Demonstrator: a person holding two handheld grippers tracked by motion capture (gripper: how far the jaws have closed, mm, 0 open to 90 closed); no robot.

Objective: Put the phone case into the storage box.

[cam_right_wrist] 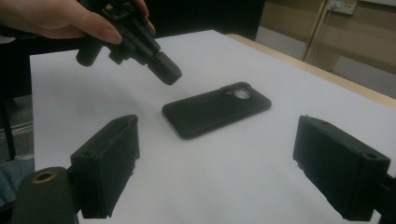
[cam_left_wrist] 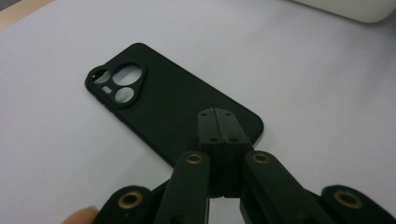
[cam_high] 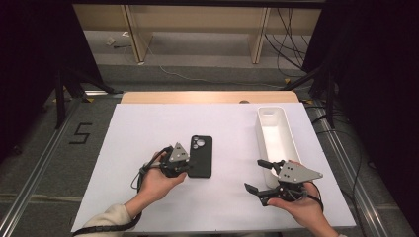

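Phone case (cam_high: 200, 156) lies flat mid-table, camera cutout at the far end. Left gripper (cam_high: 189, 168) hangs over its near left corner, jaws pressed together on nothing. Right gripper (cam_high: 258, 175) sits near the tray (cam_high: 274, 129), its 2 jaws wide apart, empty.

Overhead view down the table; both gripper views close, sharing the phone case (cam_left_wrist: 168, 107).

On the white counter (cam_high: 148, 133), the left gripper (cam_high: 187, 168), fingers together, sits at the black phone case's (cam_high: 200, 156) lower left edge. The right gripper (cam_high: 256, 175), fingers spread, hovers beside a white tray (cam_high: 276, 133).
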